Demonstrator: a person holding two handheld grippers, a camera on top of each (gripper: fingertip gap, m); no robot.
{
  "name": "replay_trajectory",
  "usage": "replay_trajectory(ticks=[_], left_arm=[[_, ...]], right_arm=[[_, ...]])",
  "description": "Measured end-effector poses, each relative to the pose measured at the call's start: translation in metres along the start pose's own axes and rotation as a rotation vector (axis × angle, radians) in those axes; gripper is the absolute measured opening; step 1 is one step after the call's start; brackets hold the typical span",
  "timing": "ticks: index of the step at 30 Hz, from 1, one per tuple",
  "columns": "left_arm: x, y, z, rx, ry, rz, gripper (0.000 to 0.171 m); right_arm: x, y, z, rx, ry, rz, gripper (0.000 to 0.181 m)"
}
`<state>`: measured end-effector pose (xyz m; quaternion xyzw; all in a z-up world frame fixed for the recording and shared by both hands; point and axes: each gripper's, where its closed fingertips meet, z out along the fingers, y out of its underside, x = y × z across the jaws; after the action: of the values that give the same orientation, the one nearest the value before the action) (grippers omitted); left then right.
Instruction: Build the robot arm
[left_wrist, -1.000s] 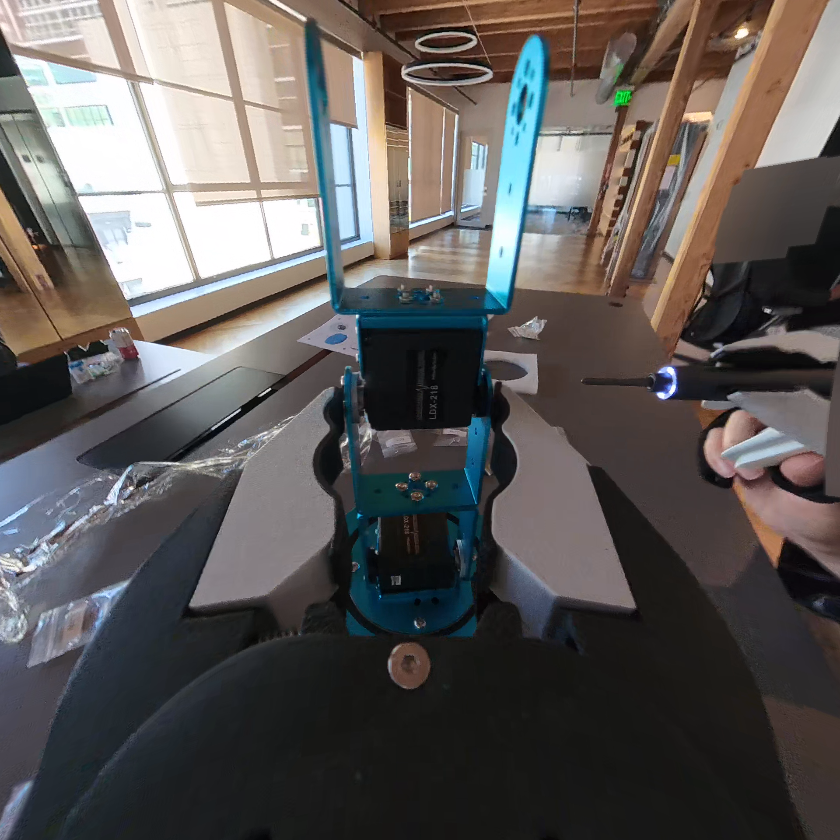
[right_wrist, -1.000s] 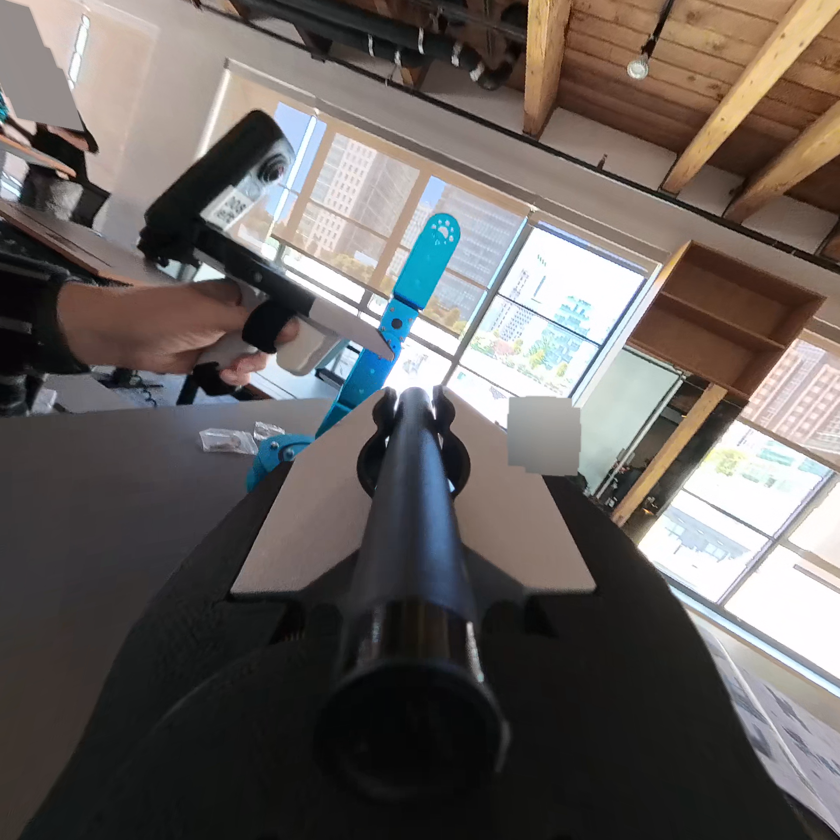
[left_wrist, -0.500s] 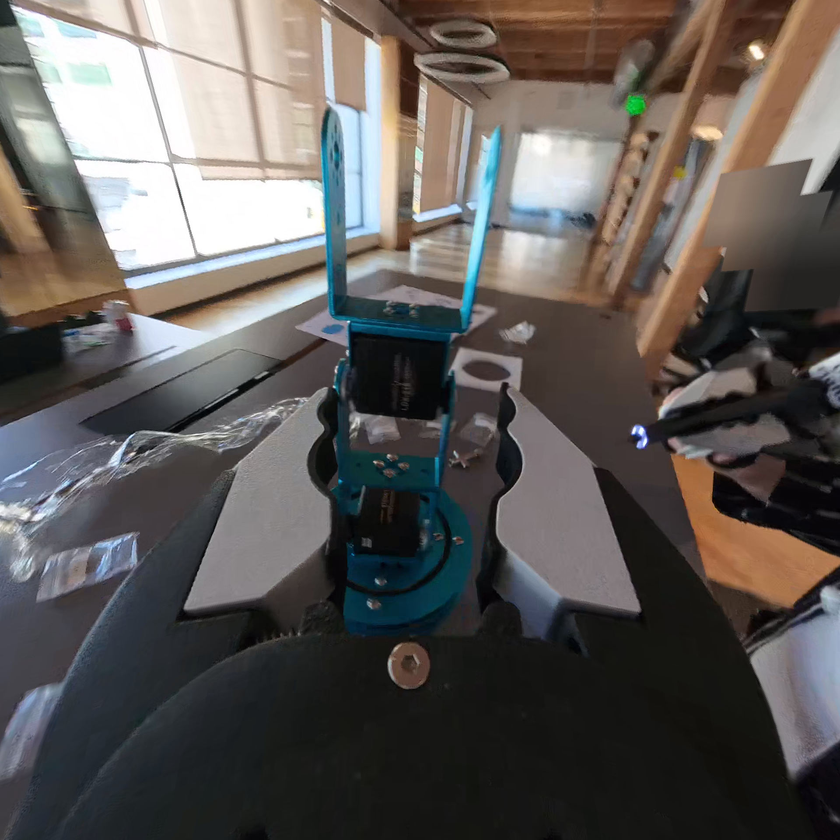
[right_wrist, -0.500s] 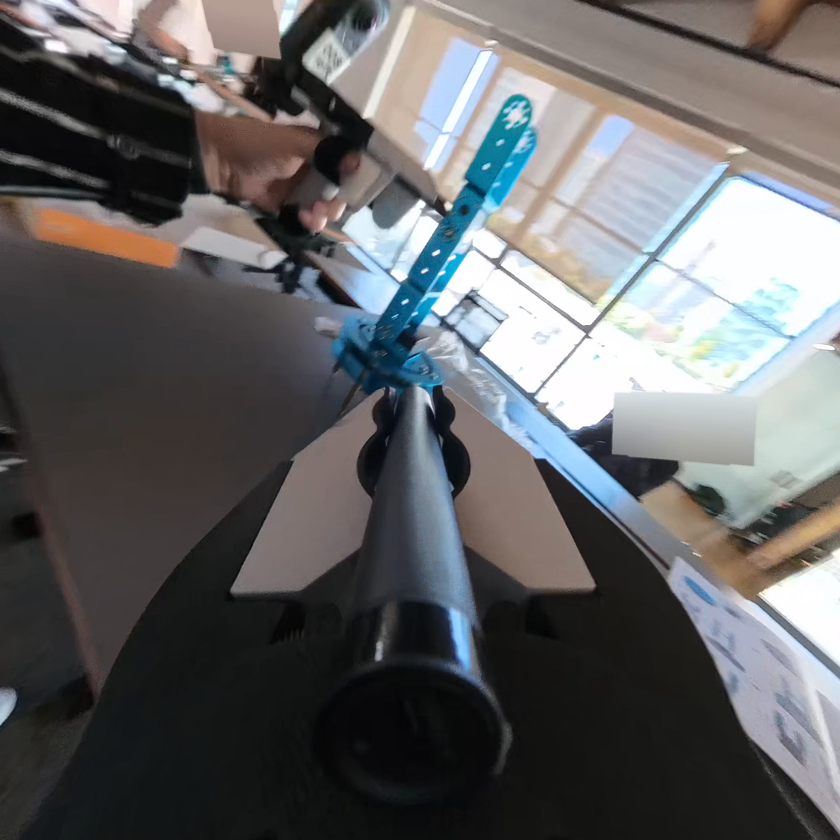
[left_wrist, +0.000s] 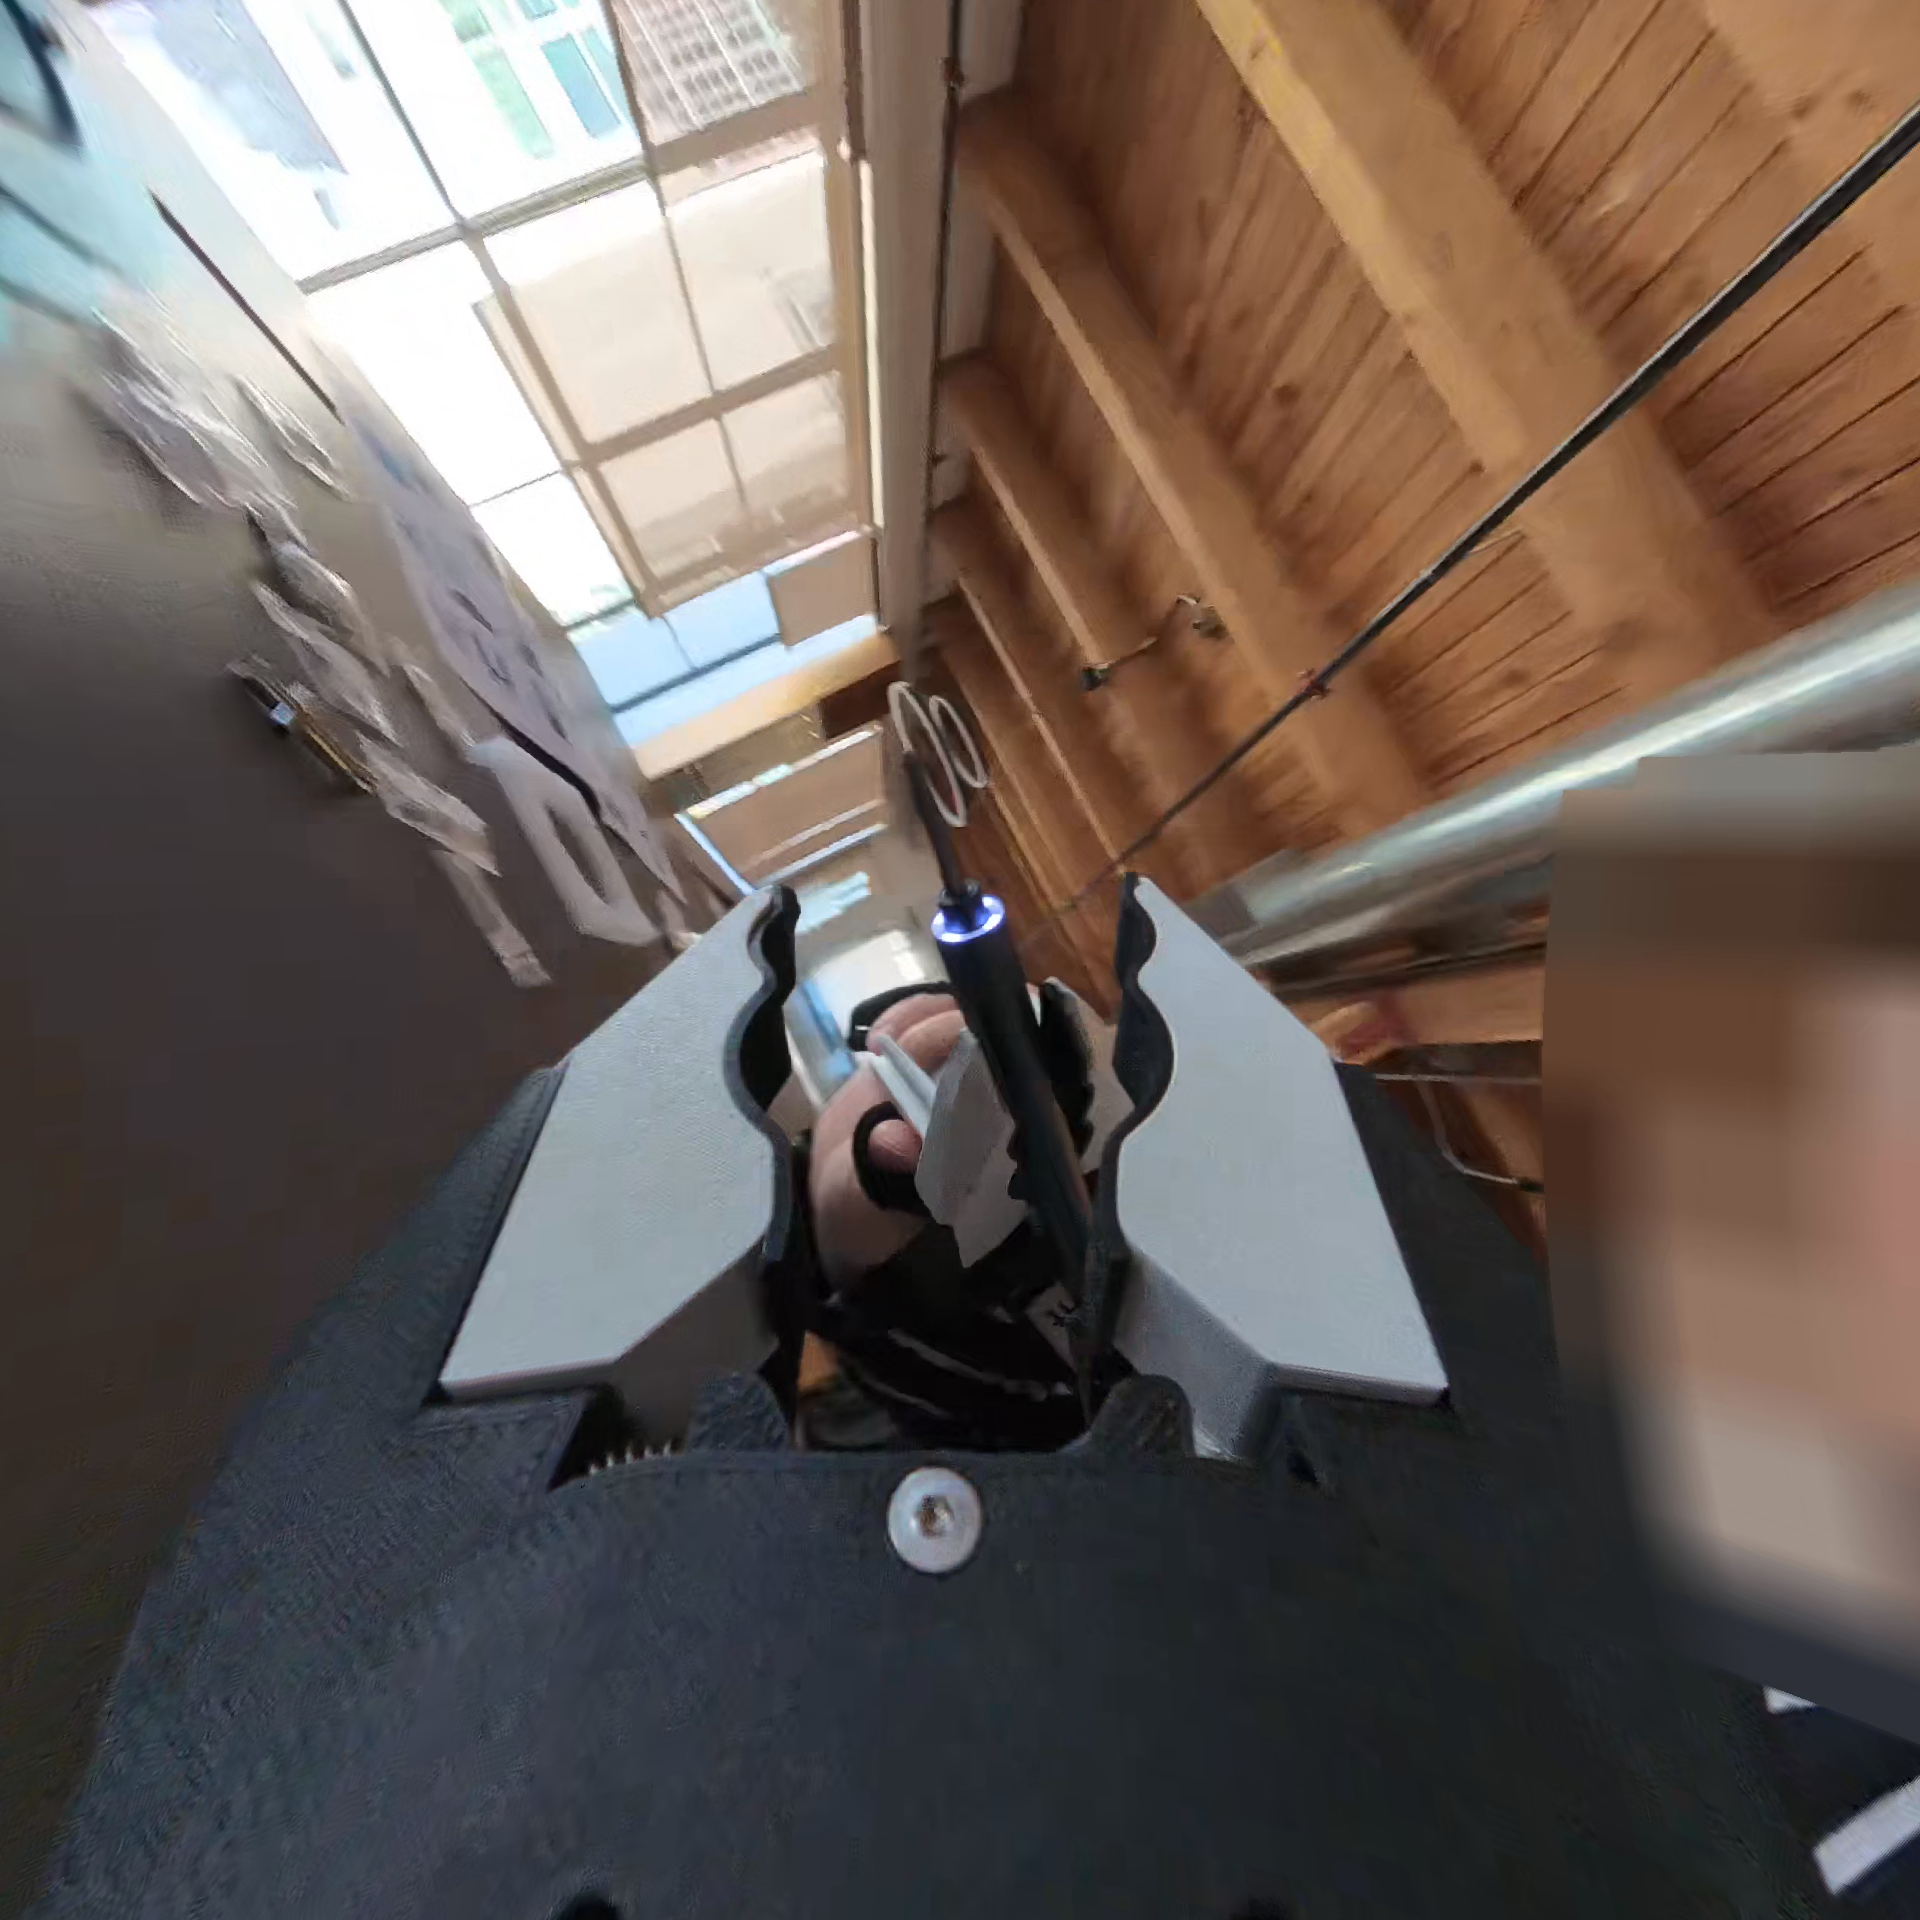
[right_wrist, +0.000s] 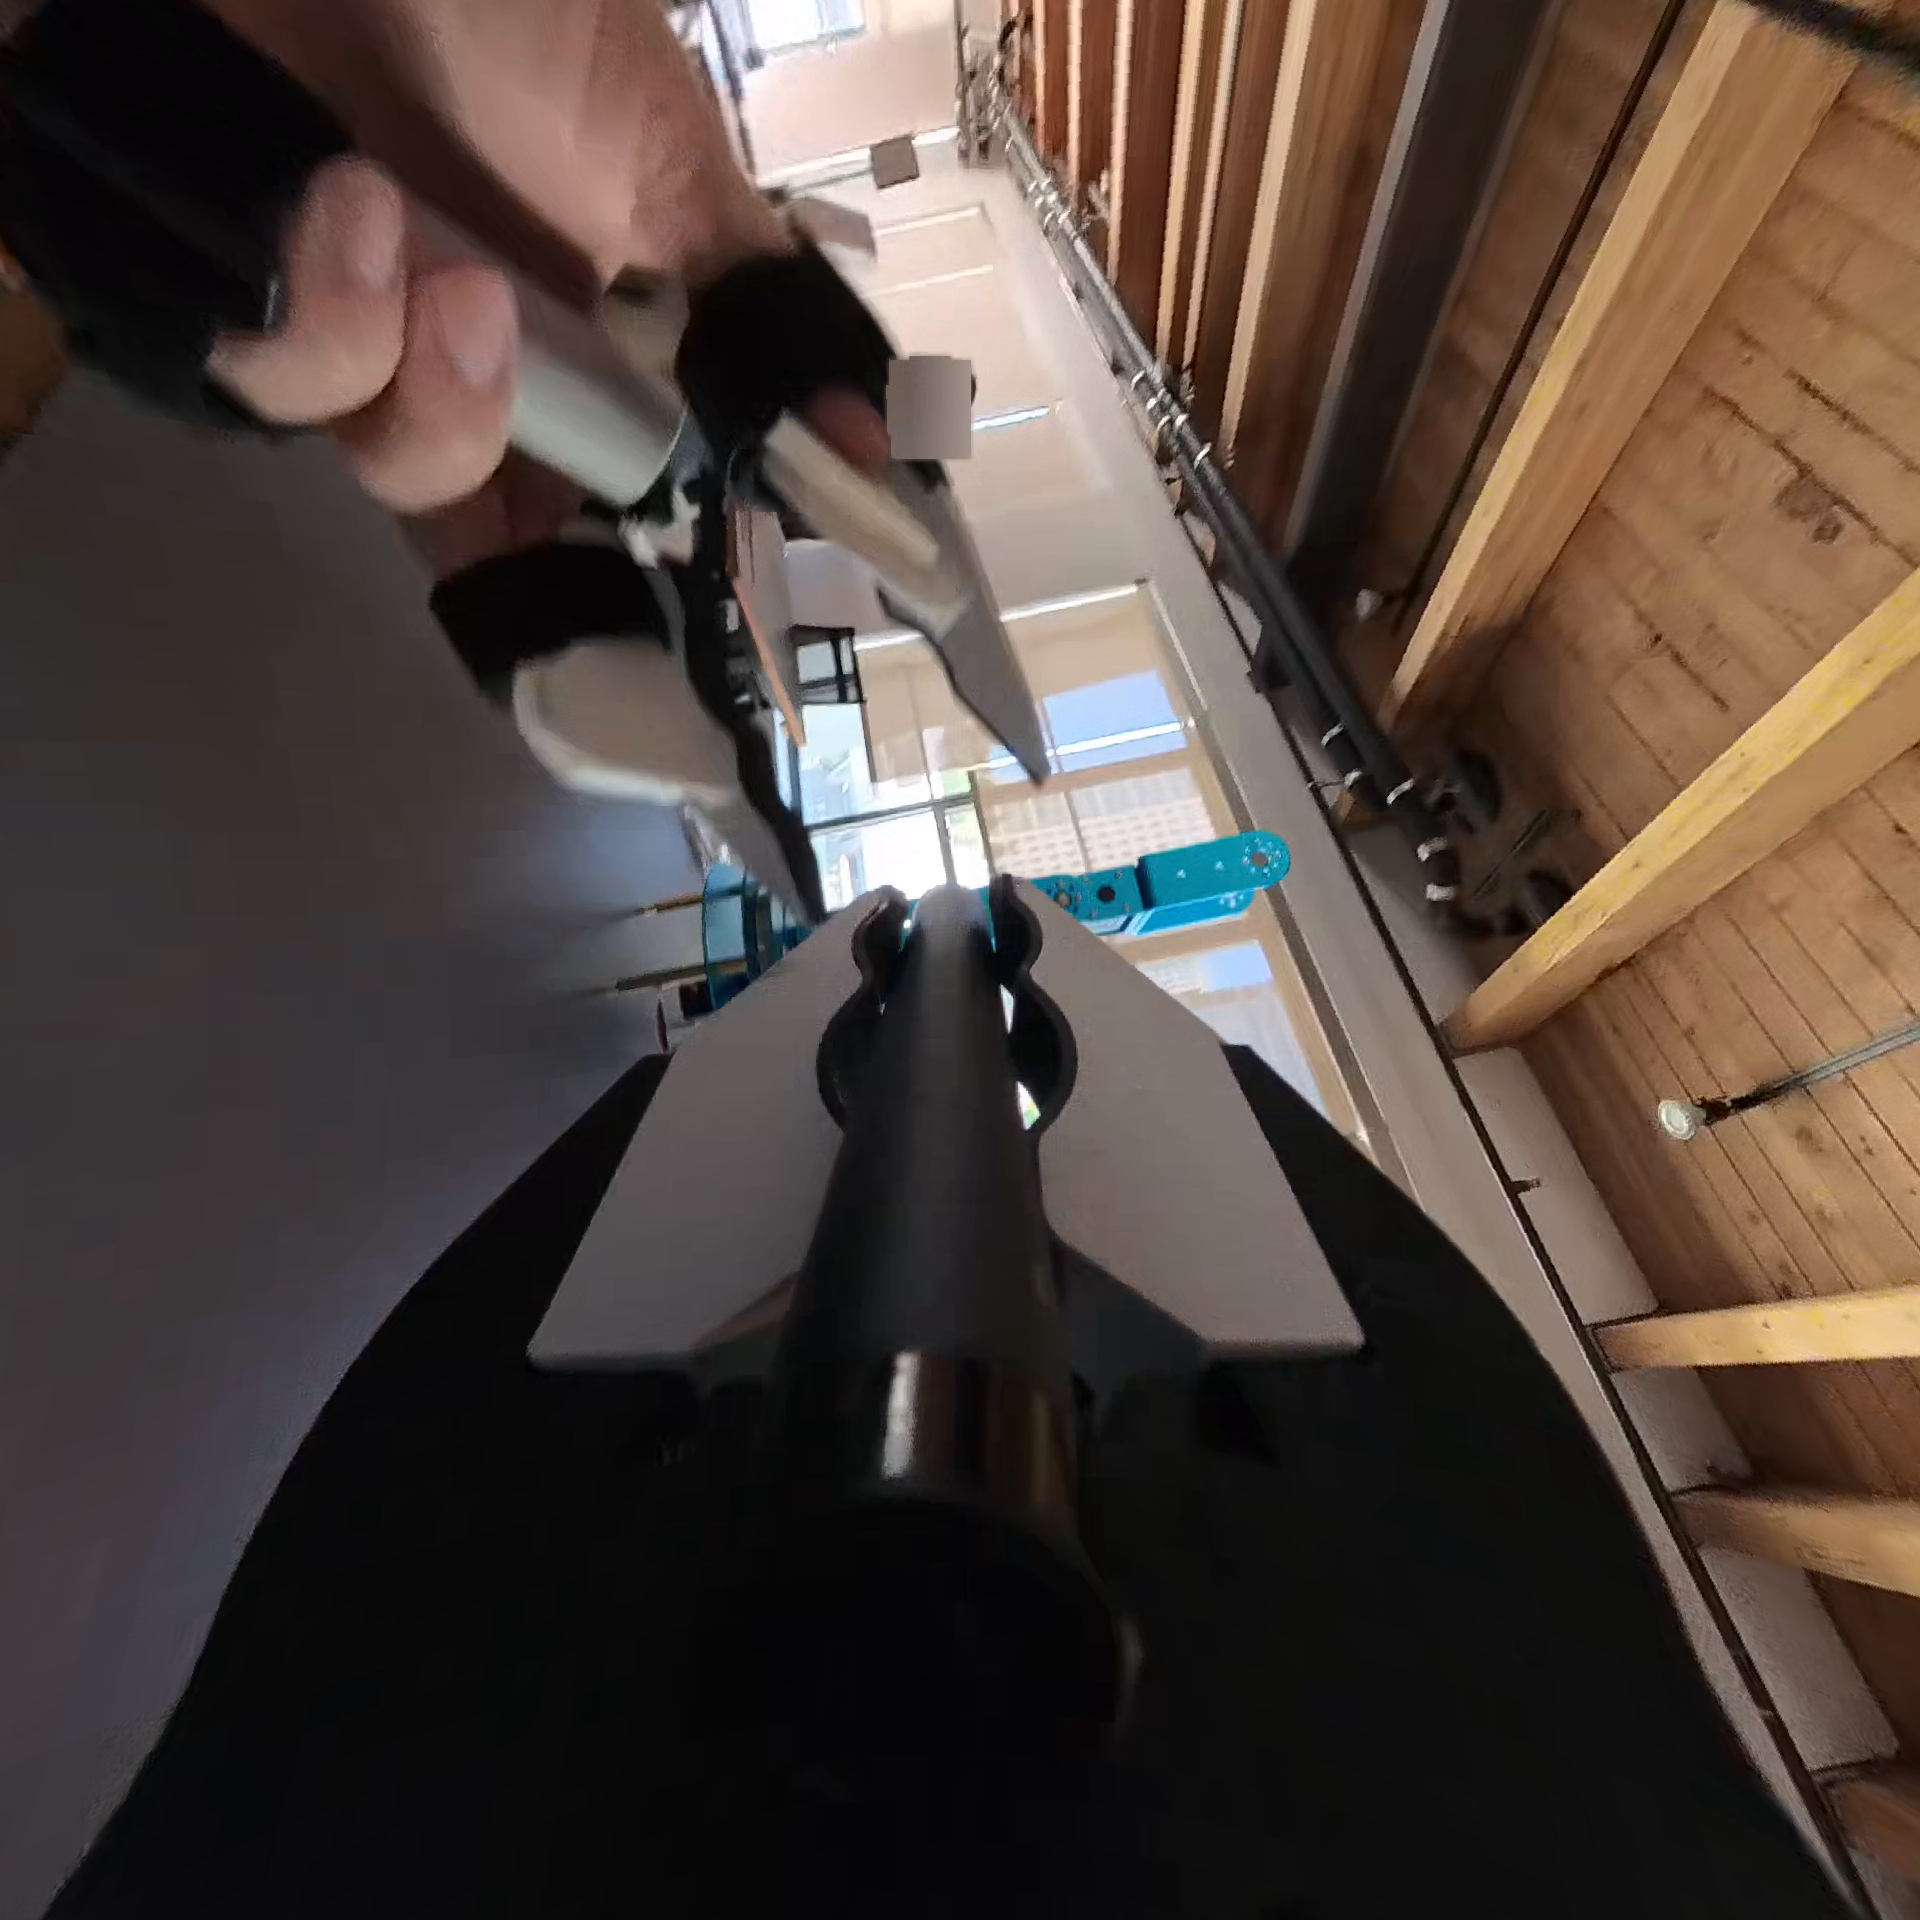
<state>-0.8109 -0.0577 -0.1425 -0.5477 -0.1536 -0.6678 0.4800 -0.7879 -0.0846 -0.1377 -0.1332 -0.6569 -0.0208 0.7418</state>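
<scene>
- The left claw (left_wrist: 951, 1049) stood wide apart and empty, tipped over so that the dark table (left_wrist: 156, 1039) filled the 9 o'clock side and the timber ceiling (left_wrist: 1455, 416) the 3 o'clock side.
- Through its gap showed the right claw (left_wrist: 987, 1122) in a hand (left_wrist: 862, 1143), carrying an electric screwdriver (left_wrist: 997, 1029) with a lit blue-white ring at its nose and its bit pointing to 12 o'clock.
- The right claw (right_wrist: 940, 914) was clamped round the black barrel of that screwdriver (right_wrist: 935, 1195), which ran lengthwise between the fingers; held so, the tool aimed wherever the claw aimed.
- Just past its tip, from 11 to 1 o'clock, a blue metal servo bracket assembly (right_wrist: 1195, 878) stood on the table (right_wrist: 260, 935), its round base to the table side. Whether the bit touched it I could not tell.
- At 11 o'clock in the right wrist view another hand (right_wrist: 416, 343) gripped the left claw (right_wrist: 894, 686), fingers spread, near the assembly but apart from it.
- Blurred papers and small bags (left_wrist: 416, 810) lay on the table at 10 o'clock; no writing or brand was readable.
</scene>
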Motion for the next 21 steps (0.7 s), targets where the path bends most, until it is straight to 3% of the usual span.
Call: replay_trajectory(ticks=[3, 7, 9, 14, 19, 21], left_arm=[[-0.001, 0.017, 0.01, -0.034, 0.036, -0.041, 0.058], [0.012, 0.024, 0.017, -0.032, 0.129, -0.067, 0.019], [0.009, 0.023, 0.019, -0.03, 0.123, -0.062, 0.018], [-0.009, 0.001, 0.012, 0.014, 0.086, -0.163, 0.018], [-0.034, -0.045, -0.007, 0.075, -0.023, -0.195, 0.017], [-0.043, -0.058, -0.013, 0.077, -0.073, -0.18, 0.017]], right_arm=[[0.0, -0.015, 0.002, 0.047, 0.037, 0.041, 0.017], [-0.006, -0.019, 0.005, 0.05, 0.032, 0.139, 0.017], [-0.007, -0.016, 0.008, 0.046, 0.026, 0.205, 0.017], [-0.019, 0.006, 0.028, -0.083, -0.049, 0.4, 0.02], [-0.045, 0.03, 0.045, -0.276, -0.154, 0.634, 0.025], [-0.059, 0.025, 0.051, -0.289, -0.248, 0.746, 0.012]])
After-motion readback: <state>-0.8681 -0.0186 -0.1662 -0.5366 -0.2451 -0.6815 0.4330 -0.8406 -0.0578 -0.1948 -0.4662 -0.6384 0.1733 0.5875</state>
